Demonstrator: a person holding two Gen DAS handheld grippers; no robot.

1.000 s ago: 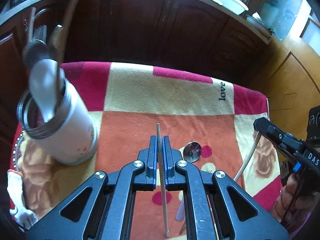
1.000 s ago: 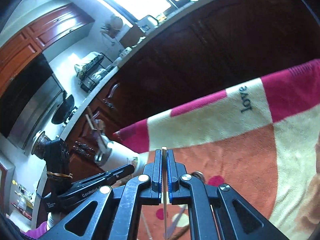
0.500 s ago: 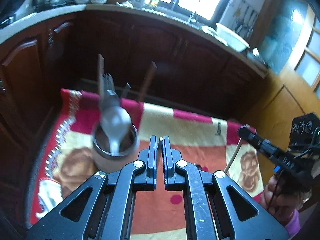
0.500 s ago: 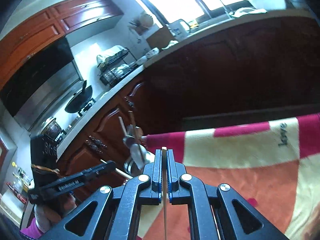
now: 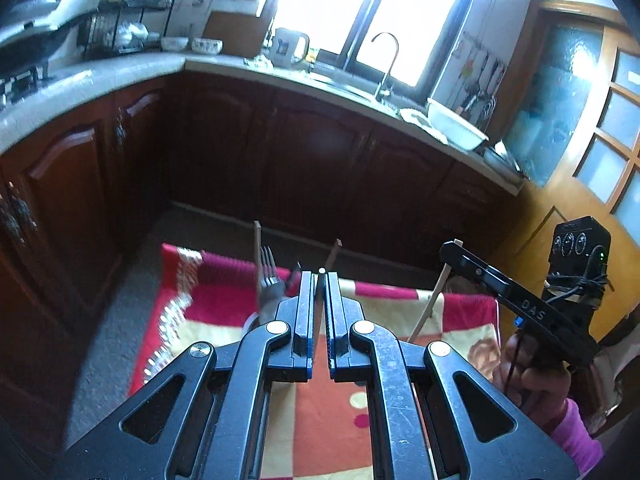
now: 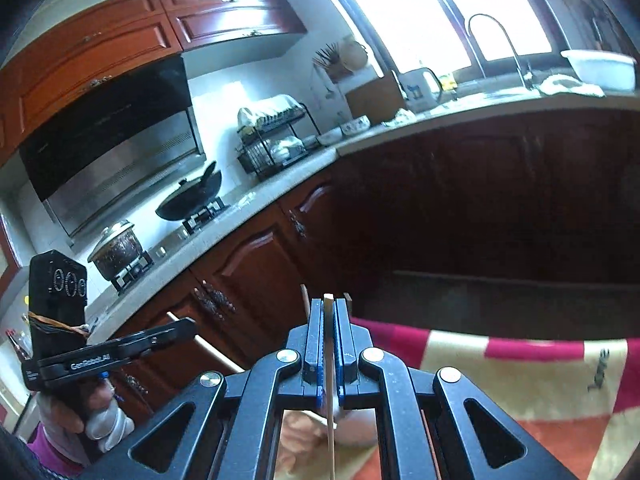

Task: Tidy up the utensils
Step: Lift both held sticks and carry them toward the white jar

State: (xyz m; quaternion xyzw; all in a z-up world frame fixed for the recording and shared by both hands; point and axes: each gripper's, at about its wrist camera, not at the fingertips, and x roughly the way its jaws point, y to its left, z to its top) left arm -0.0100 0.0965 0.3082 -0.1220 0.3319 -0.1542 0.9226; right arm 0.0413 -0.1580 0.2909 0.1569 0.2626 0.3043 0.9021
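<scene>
A chopstick (image 5: 319, 304) is pinched in the closed left gripper (image 5: 319, 280), another chopstick (image 6: 329, 364) in the closed right gripper (image 6: 329, 304), above a checked blanket (image 5: 224, 300) in a kitchen with dark cabinets (image 5: 320, 160).

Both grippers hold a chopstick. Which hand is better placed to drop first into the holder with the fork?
Left, probably. The left gripper, shut on the left chopstick, has the fork standing just ahead of its jaws. The right gripper holds the right chopstick off to the side.

Checked blanket (image 5: 468, 312), pink/cream/orange, covers support surface; utensil holder with fork (image 5: 267, 270) stands on it.
</scene>
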